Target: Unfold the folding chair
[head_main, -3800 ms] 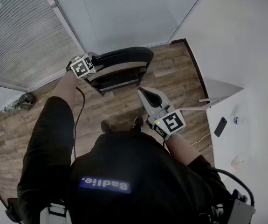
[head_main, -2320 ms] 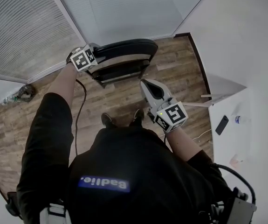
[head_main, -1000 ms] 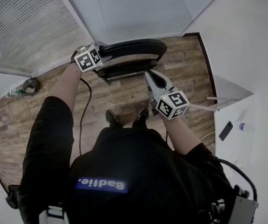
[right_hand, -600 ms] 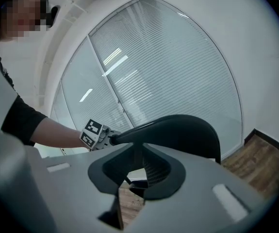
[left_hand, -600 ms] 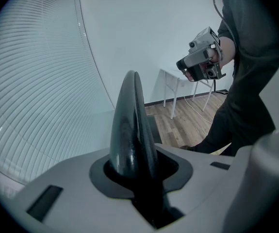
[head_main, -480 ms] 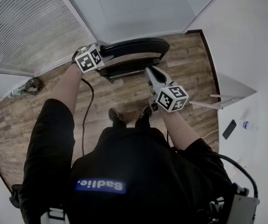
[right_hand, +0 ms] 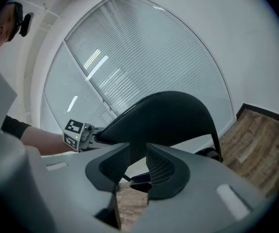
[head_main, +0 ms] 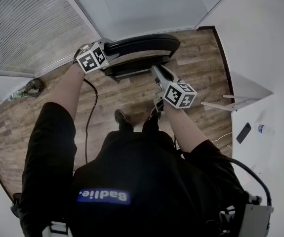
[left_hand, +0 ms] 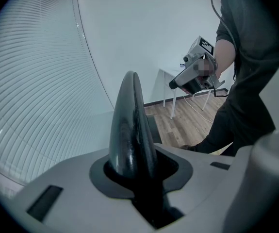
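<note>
The black folding chair (head_main: 138,44) stands folded against the glass wall, its curved backrest uppermost and the seat edge (head_main: 132,69) just below it. My left gripper (head_main: 103,53) is shut on the backrest's left end; in the left gripper view the glossy black backrest edge (left_hand: 131,123) stands clamped in the left gripper (left_hand: 132,171). My right gripper (head_main: 155,71) hovers at the seat's right end. Its jaws are opening, and through the narrow gap of the right gripper (right_hand: 138,163) I see the backrest (right_hand: 166,113) beyond. Its pads press on nothing.
A white table (head_main: 260,107) at the right carries a phone (head_main: 244,132) and a small bottle (head_main: 263,129). A black cable (head_main: 88,117) trails over the wooden floor (head_main: 201,68). Blinds (head_main: 23,28) and a white wall close the corner. The person's shoe (head_main: 120,117) is near the chair.
The right gripper has come down and forward to the chair's seat, rolling as it went, and its jaws have parted a little. The left gripper has kept its hold on the backrest.
</note>
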